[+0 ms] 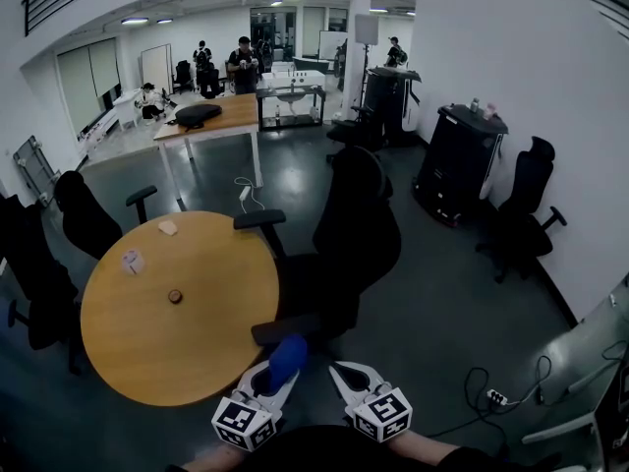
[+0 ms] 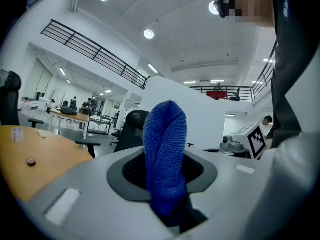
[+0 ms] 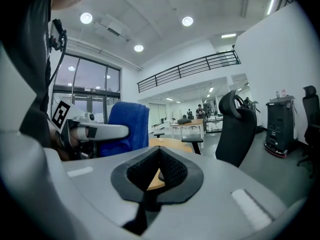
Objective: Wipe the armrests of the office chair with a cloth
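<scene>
Left gripper (image 1: 275, 372) clamps blue cloth (image 1: 286, 355) — just short of chair armrest (image 1: 280, 330).

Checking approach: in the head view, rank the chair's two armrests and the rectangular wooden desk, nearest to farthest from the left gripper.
1. Near armrest, just ahead of the left gripper and its cloth.
2. Far armrest, across the seat.
3. Rectangular wooden desk, far back left.

Office chair (image 1: 354, 234) stands dead ahead at 12 o'clock. Round table (image 1: 128, 352) lies at its 9 o'clock. The near armrest (image 1: 285, 329) appears to meet the table rim; contact unconfirmed. Rectangular table (image 1: 211, 118) behind at 11 o'clock. Cabinet (image 1: 457, 160) at 2 o'clock.
</scene>
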Motion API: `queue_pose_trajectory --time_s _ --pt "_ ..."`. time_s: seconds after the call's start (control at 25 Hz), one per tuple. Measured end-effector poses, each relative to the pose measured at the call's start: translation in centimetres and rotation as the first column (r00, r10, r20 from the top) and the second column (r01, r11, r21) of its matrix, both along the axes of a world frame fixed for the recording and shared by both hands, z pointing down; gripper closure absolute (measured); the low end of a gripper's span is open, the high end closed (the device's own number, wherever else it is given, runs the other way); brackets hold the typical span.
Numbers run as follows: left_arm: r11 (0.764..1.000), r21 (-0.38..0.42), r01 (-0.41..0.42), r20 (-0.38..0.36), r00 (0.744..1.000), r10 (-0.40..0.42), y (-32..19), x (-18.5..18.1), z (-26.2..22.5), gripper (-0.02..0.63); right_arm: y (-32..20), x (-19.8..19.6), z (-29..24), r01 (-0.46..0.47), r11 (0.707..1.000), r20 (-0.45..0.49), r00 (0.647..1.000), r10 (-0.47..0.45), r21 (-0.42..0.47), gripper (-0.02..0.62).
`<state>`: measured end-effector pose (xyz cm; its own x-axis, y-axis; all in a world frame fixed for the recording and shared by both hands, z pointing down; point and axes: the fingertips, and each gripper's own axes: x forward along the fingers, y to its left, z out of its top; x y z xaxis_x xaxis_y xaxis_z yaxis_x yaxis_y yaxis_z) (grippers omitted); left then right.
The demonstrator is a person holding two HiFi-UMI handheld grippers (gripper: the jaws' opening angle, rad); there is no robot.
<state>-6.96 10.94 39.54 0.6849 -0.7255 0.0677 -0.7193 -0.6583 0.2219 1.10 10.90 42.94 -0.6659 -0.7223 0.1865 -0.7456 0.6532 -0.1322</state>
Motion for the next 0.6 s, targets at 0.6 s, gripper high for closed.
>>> queue_pose_trajectory --time_s 0.6 --pt "1.0 -0.011 0.003 0.016 1.0 -0.003 0.82 1.03 0.48 0.46 0.52 0.02 0.31 0.041 0.999 0.003 0.999 -0.041 0.003 0.594"
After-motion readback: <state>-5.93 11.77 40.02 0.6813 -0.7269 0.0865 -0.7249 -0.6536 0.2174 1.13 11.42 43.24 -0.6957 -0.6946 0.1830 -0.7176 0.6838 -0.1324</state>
